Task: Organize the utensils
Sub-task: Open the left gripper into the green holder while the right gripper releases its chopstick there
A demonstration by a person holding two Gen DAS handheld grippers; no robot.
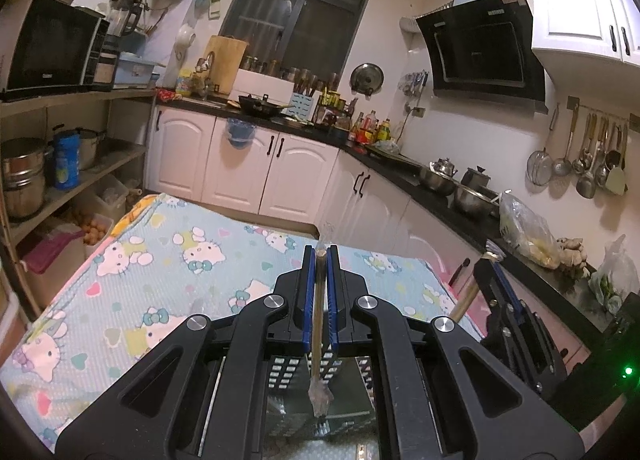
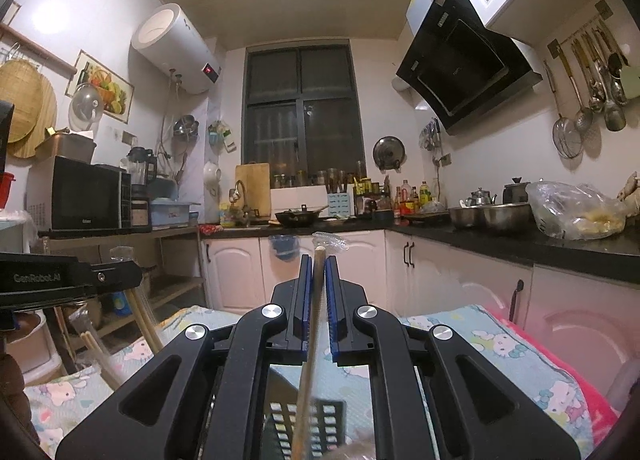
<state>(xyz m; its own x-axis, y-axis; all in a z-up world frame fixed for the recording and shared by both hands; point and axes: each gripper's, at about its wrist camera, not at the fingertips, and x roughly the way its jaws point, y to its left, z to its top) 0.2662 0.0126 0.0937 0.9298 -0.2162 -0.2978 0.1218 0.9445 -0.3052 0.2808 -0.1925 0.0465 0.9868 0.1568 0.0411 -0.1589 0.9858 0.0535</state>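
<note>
Two tongs are in view, and each one is closed on a wrapped pair of chopsticks. The left tongs (image 1: 321, 250) grip their chopsticks (image 1: 318, 316) between the blue pads, and the clear wrapper sticks out at both ends. The right tongs (image 2: 315, 260) hold the other chopsticks (image 2: 310, 340) in the same way, with the pads just beside the wood and only a very thin gap on the right side.

Only one line of writing can be read: "GenRobot.AI" on the side of the left tongs, seen at the left edge of the right wrist view. A small label on the microwave (image 2: 86, 194) is too blurred to read, and the red digits on the water heater (image 2: 176, 48) also.

Under both tongs lies a surface covered with a light blue cartoon-cat cloth (image 1: 160, 260). A black basket with square holes (image 2: 308, 426) shows below each pair of tongs, reflected in the small mirrors. Behind stand white cabinets (image 1: 240, 164), a dark counter with metal bowls (image 1: 468, 196) and bottles, a black range hood (image 1: 480, 48), and ladles hanging on a rail (image 1: 592, 156).
</note>
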